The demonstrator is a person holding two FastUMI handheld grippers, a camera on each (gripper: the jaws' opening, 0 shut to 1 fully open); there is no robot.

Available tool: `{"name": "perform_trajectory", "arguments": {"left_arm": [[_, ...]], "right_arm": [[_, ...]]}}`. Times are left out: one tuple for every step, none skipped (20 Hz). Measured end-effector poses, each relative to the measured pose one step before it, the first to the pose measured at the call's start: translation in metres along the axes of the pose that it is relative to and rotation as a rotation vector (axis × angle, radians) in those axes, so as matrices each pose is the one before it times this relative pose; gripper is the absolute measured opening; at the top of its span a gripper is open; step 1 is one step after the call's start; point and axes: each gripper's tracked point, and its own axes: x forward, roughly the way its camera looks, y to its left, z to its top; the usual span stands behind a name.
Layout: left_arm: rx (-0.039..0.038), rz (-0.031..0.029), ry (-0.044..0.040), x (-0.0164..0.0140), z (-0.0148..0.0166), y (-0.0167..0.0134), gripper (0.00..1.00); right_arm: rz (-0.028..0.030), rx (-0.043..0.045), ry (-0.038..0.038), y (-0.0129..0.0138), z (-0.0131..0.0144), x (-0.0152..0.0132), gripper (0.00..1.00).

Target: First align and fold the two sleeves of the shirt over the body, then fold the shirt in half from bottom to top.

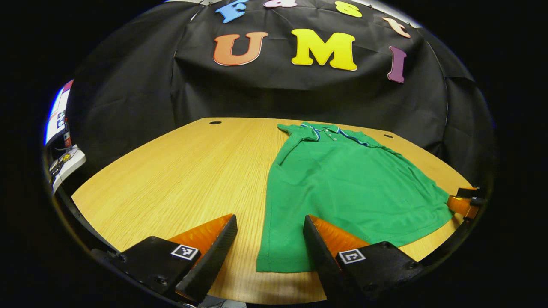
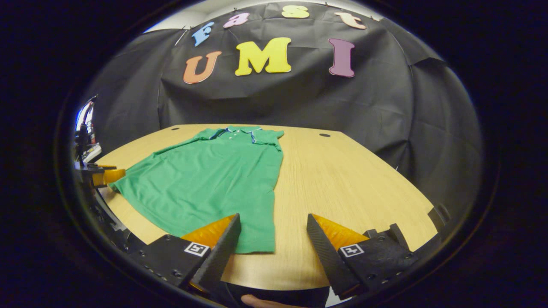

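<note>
A green polo shirt (image 1: 342,188) lies flat on the wooden table (image 1: 180,179), collar at the far end and hem toward me. Its sleeves lie in over the body, so the sides run straight. My left gripper (image 1: 269,222) is open low over the near left hem corner, which sits between its fingers. In the right gripper view the shirt (image 2: 205,179) spreads to the left, and my right gripper (image 2: 273,220) is open over the near right hem corner. Each view also catches the other gripper (image 1: 464,203) (image 2: 105,175) at the shirt's far hem corner.
The table has two small cable holes (image 1: 215,122) (image 1: 388,136) near its back edge. Bare wood stretches left of the shirt in the left gripper view and right of it (image 2: 351,179) in the right gripper view. Equipment (image 1: 64,162) sits beyond the table's left side.
</note>
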Motion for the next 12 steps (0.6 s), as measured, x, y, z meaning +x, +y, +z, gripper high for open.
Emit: {"name": "perform_trajectory", "arguments": {"left_arm": [[0.02113, 0.00105, -0.02603, -0.00022, 0.00248, -0.00021, 1.0], [0.00393, -0.00176, -0.00713, 0.00402, 0.00013, -0.00002, 1.0], [-0.00886, 0.007, -0.00168, -0.00092, 0.00058, 0.00085, 1.0], [-0.00221, 0.00975, -0.00033, 0.00282, 0.00053, 0.00268, 0.94], [0.00216, 0.00424, -0.00198, 0.0015, -0.00008, 0.00044, 0.89], [-0.00389, -0.00653, -0.01053, 0.00278, 0.00119, -0.00275, 0.75], [-0.00667, -0.01786, -0.01231, 0.00008, 0.00217, -0.00516, 0.72], [0.00151, -0.00288, -0.0136, -0.0004, 0.00084, -0.00204, 0.33], [0.01247, 0.00002, -0.00421, 0.00056, -0.00053, -0.00193, 0.27], [0.01429, 0.00285, -0.00557, -0.00069, 0.00041, -0.00128, 0.18], [0.00835, 0.00212, -0.00666, -0.00022, 0.00228, -0.00014, 0.11], [0.00204, 0.00057, -0.01429, -0.00119, 0.00398, -0.0011, 0.08]], "right_arm": [[0.01424, 0.00143, -0.0009, 0.003, -0.00113, 0.00087, 0.94], [0.01215, 0.00678, -0.0017, 0.00165, -0.00065, 0.00073, 0.94], [0.01235, 0.02412, -0.00899, 0.00092, 0.00104, 0.00068, 0.9], [0.01924, 0.02536, 0.00863, 0.0035, -0.00257, 0.00076, 0.89], [-0.00492, 0.00297, -0.01775, -0.00165, 0.00032, -0.00012, 0.79], [-0.00121, -0.00096, -0.00512, -0.00072, -0.00042, 0.002, 0.66], [0.02103, 0.01953, -0.00103, 0.00564, -0.001, -0.00124, 0.53], [0.02006, 0.00704, -0.00627, 0.00496, 0.001, 0.00154, 0.41], [0.01534, -0.00504, 0.00303, 0.00334, -0.00268, 0.00068, 0.21], [0.00022, -0.00472, -0.00501, -0.00069, 0.00085, -0.00035, 0.1], [-0.00178, -0.00436, 0.00504, -0.00101, 0.00044, -0.00221, 0.03], [-0.00312, -0.00255, -0.00437, -0.00161, 0.00252, -0.00099, 0.05]]}}
